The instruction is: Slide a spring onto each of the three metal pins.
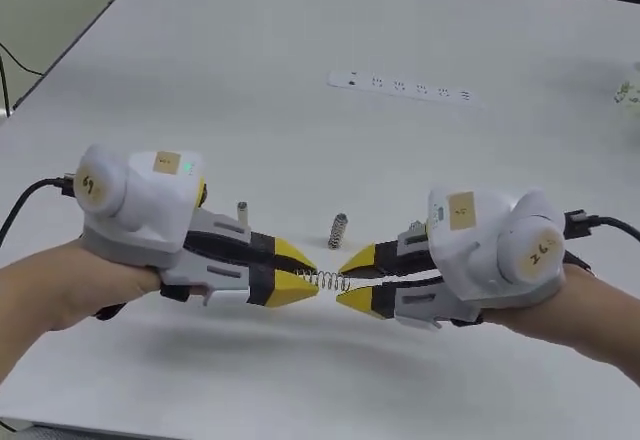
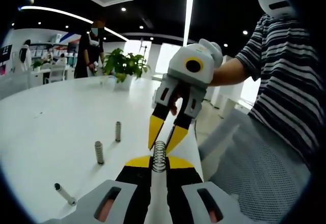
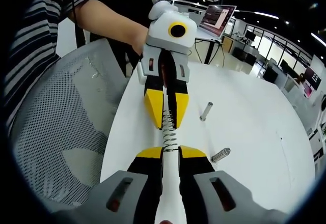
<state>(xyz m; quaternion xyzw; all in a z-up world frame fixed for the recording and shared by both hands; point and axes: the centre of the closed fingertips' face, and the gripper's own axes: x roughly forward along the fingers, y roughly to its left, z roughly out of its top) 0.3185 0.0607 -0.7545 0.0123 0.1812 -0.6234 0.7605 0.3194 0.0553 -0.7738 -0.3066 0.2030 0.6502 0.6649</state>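
A small steel spring [image 1: 331, 281] hangs level above the table between my two grippers. My left gripper [image 1: 312, 282] is shut on one end and my right gripper [image 1: 346, 280] on the other. The left gripper view has the spring [image 2: 159, 156] standing between its own jaws, with the right gripper [image 2: 162, 145] meeting it from above. Behind the grippers stand a bare metal pin [image 1: 242, 211], a pin with a spring on it [image 1: 339, 230], and a third pin [image 1: 415, 228] half hidden by my right gripper. Whether that third pin [image 2: 117, 131] carries a spring I cannot tell.
A white power strip [image 1: 405, 87] lies far back on the grey table [image 1: 250, 80]. A grey mesh chair [image 3: 61, 127] stands at the table's near edge, by the person in a striped shirt [image 2: 285, 76]. Other people and a plant [image 2: 125, 63] are far off.
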